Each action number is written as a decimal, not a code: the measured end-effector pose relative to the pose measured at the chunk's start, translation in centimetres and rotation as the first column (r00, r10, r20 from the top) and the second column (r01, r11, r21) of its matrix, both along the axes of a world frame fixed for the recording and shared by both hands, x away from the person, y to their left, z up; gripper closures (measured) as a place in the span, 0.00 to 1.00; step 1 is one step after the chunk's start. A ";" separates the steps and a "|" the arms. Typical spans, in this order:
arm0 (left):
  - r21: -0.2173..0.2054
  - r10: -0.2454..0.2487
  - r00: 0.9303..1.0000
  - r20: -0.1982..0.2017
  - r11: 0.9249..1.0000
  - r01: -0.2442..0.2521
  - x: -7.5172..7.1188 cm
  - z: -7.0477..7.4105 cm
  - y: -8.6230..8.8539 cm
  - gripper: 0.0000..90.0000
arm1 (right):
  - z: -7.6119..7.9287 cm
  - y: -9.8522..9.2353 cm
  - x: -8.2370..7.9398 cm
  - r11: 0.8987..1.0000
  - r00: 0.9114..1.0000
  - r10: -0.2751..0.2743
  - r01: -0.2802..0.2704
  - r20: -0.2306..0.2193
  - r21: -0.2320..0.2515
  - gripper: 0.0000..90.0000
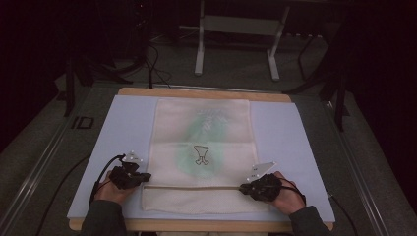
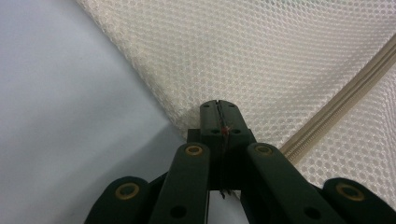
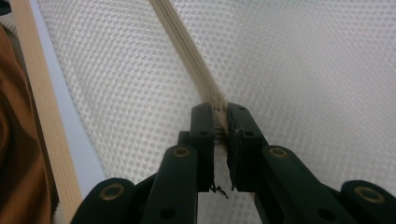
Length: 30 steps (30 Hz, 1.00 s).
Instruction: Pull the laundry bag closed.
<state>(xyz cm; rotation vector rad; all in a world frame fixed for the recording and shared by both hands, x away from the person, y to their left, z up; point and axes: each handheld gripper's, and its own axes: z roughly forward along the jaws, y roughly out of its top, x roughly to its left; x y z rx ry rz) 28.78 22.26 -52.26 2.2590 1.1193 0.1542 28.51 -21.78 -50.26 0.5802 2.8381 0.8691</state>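
Observation:
A cream mesh bag (image 1: 201, 128) lies flat on a pale blue mat (image 1: 280, 132), with a zipper (image 1: 194, 187) running across its near end. Something with a green print and a small dark emblem (image 1: 200, 155) shows through the mesh. My left gripper (image 1: 145, 178) is at the zipper's left end, shut on the bag's mesh edge (image 2: 205, 70); its jaws (image 2: 218, 108) meet right at that edge, beside the zipper (image 2: 345, 95). My right gripper (image 1: 243, 188) is at the zipper's right end, its jaws (image 3: 219, 112) shut on the zipper band (image 3: 187, 46).
The mat rests on a wooden board (image 1: 201, 92) whose near edge (image 3: 39, 107) runs close by my right gripper, with brown cloth (image 3: 14, 140) beyond it. Behind the table stand white frame legs (image 1: 199, 49) and dark cables (image 1: 155, 69) on the floor.

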 end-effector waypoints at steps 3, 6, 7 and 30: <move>0.001 -0.001 1.000 0.001 1.000 0.001 0.0 0.0 0.0 1.00 | 0.1 -0.7 0.1 1.000 1.000 -0.011 0.011 -0.004 -0.002 0.91; 0.002 -0.002 1.000 0.002 1.000 0.002 0.0 0.0 0.0 1.00 | 0.2 -1.3 0.1 1.000 1.000 -0.020 0.020 -0.007 -0.002 0.91; 0.002 -0.001 1.000 0.002 1.000 0.001 0.0 0.0 0.0 1.00 | 0.3 -1.5 0.1 1.000 1.000 -0.022 0.022 -0.010 -0.001 0.91; 0.001 0.000 1.000 0.000 1.000 0.000 0.0 0.0 0.0 1.00 | -0.1 -6.0 -0.3 0.993 0.993 -0.111 0.112 -0.039 0.026 0.91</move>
